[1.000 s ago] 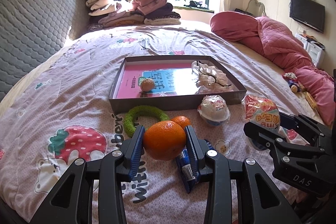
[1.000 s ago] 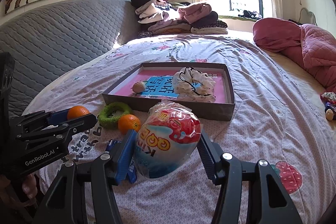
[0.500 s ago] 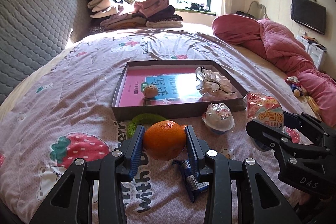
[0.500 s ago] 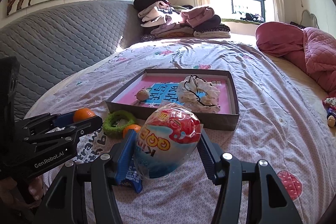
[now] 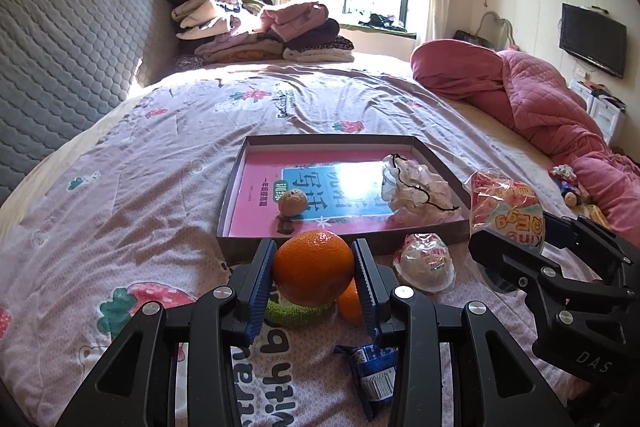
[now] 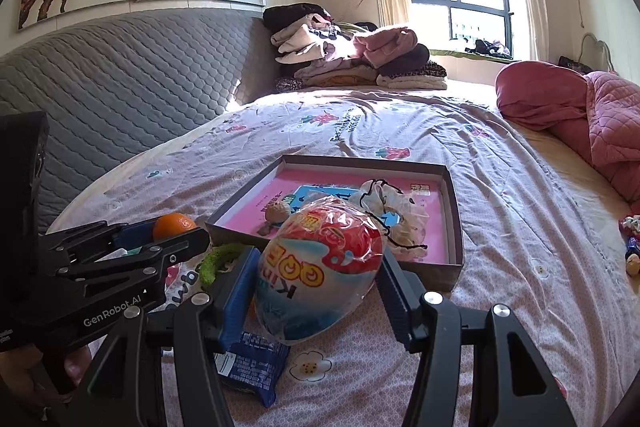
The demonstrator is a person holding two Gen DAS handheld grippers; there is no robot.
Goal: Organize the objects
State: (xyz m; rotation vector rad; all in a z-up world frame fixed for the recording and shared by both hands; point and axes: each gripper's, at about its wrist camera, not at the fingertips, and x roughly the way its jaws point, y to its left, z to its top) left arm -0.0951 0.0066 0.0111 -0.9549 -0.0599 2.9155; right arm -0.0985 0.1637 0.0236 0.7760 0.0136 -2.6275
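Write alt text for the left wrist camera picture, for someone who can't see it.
The left gripper holds an orange above a patterned bedspread, just short of a shallow box holding a pink book, a walnut and a white scrunchie. At right, the right gripper holds a big wrapped toy egg.

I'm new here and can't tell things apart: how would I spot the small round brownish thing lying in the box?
Find the shallow grey box on the bed. On its pink and blue booklet, at the left, sits the walnut. It is small, tan and wrinkled, unlike the frilly white scrunchie on the right.
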